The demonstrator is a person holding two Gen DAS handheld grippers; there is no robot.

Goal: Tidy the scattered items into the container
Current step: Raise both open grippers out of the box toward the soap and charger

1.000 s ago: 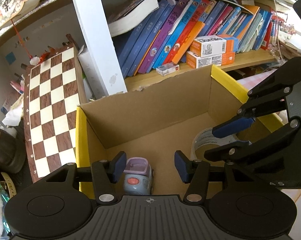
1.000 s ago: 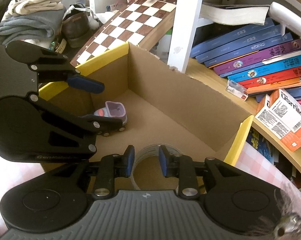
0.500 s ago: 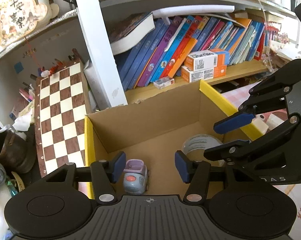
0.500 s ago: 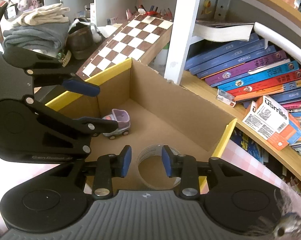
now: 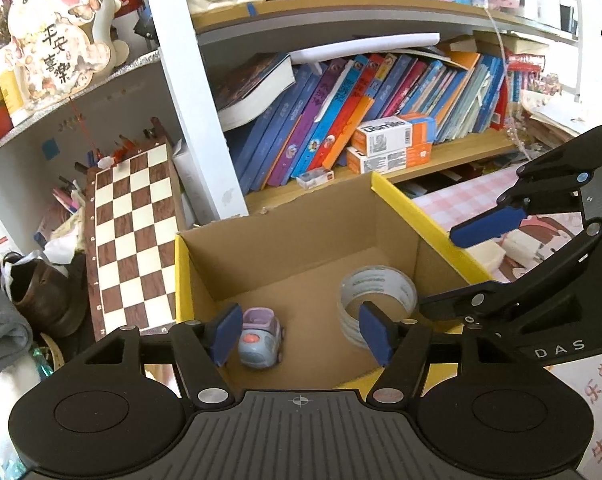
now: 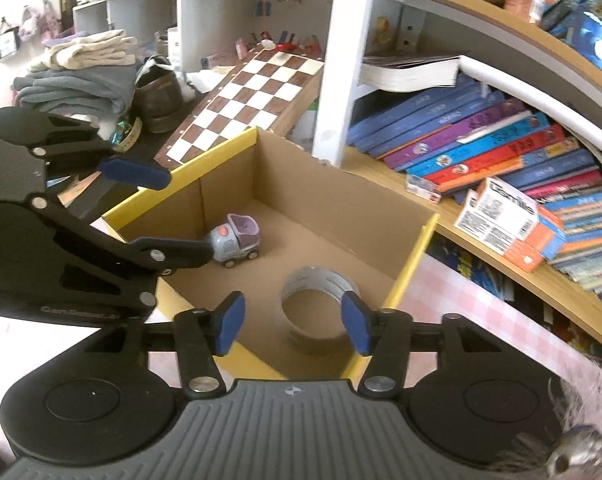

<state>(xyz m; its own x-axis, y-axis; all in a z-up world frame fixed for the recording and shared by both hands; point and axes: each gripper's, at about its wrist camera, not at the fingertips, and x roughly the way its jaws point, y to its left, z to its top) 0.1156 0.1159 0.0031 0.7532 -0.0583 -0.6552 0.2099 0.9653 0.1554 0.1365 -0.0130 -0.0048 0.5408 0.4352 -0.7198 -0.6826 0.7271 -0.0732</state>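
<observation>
Both the left gripper (image 5: 299,334) and right gripper (image 6: 291,322) hover with fingers apart, empty, above the box (image 5: 411,210): the toy car (image 5: 259,337) sits at its left wall, the tape roll (image 6: 319,306) near its right wall, apparently deposited.

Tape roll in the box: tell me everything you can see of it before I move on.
The tape roll is a wide ring of clear packing tape with faint printing around its band and an open core. It lies flat on the cardboard box floor, hole up, near the yellow-edged wall on the right gripper's side. It sits apart from the toy truck. Nothing grips it: the right gripper hangs open above it, and so does the left gripper.
</observation>
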